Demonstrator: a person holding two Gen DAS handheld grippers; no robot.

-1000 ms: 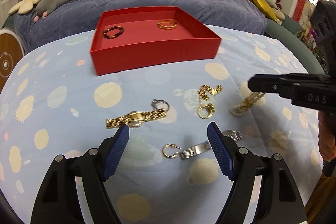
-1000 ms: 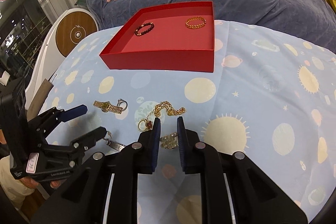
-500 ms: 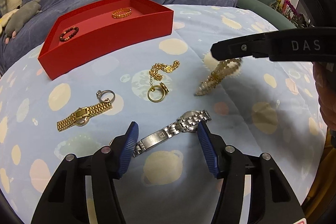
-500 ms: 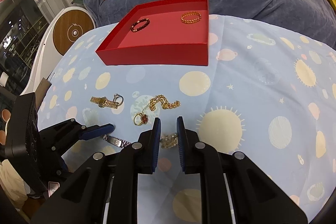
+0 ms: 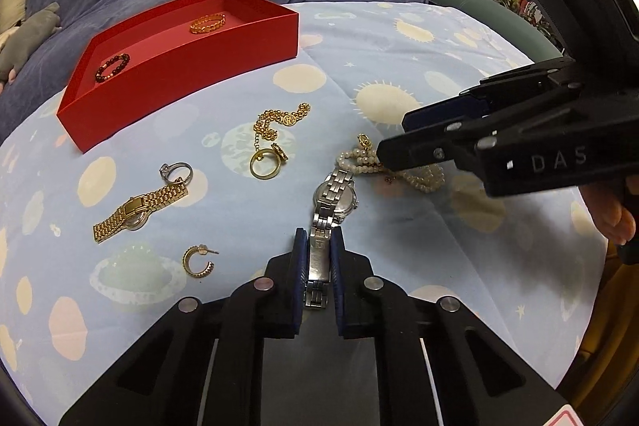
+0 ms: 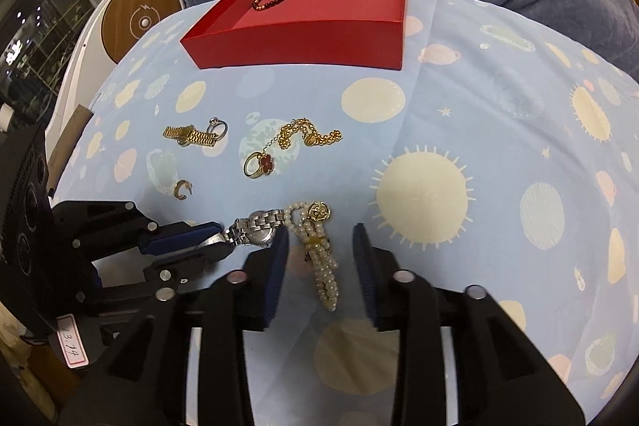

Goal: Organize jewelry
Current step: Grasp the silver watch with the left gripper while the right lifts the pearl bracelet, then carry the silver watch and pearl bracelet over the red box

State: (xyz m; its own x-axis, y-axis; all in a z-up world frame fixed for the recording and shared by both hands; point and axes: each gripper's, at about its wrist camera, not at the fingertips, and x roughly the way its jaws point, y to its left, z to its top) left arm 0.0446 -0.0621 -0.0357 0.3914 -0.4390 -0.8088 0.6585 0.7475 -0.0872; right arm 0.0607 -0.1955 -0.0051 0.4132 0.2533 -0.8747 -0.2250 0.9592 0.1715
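The red box (image 5: 167,78) near the far edge of the bedspread (image 5: 399,66) holds a dark bead bracelet (image 5: 112,67) and a gold bracelet (image 5: 207,23). The left gripper (image 5: 318,250) has just closed on the silver watch (image 5: 333,202) — lying lengthwise, case away from the jaws. The right gripper (image 6: 319,246), jaws just opening, straddles the pearl bracelet (image 6: 319,258) without touching it.

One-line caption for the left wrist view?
Left gripper shut on silver watch; open right gripper over pearl bracelet.

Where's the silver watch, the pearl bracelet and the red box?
silver watch (image 5: 334,199): left wrist view, its round face.
pearl bracelet (image 6: 325,272): right wrist view, its bead strands.
red box (image 6: 303,40): right wrist view, its front wall.
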